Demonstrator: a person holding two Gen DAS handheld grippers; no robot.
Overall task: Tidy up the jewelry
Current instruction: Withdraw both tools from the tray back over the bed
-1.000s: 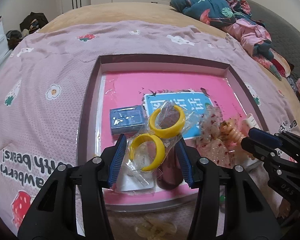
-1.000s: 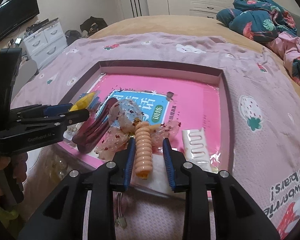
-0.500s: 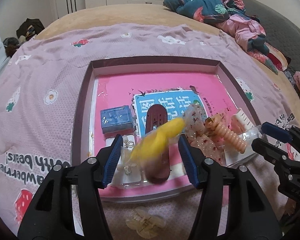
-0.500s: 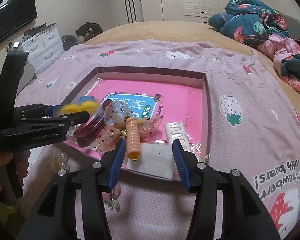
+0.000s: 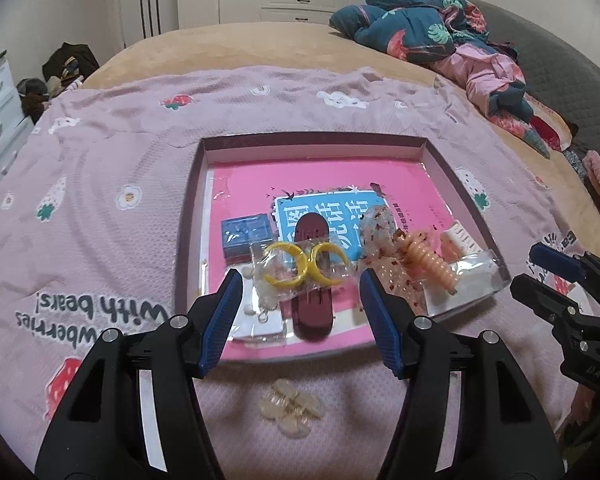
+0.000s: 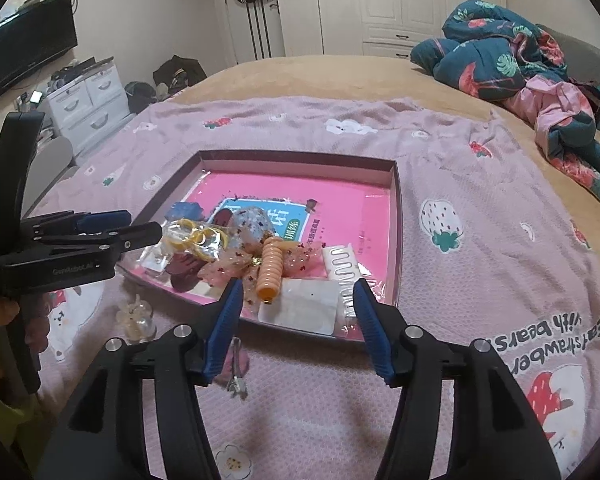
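Jewelry is mostly gathered in the shallow box (image 5: 188, 240) on the bed: the bagged yellow rings (image 5: 300, 266) lie across the dark red clip (image 5: 312, 300) near the box's front edge, and the peach spiral hair tie (image 6: 271, 270) rests on the sequinned bow (image 6: 236, 256) toward its front right corner. What looks like a clear clip (image 5: 292, 406) lies on the pink blanket (image 5: 100, 168) just outside the front edge, and a small metal piece (image 6: 236, 384) is out there too, so tidying remains. The left gripper (image 5: 300, 312) has just been opening; its fingers stand apart, clear of the bag, holding nothing. The right gripper (image 6: 296, 320) has likewise been opening, fingers spread and empty before the hair tie.
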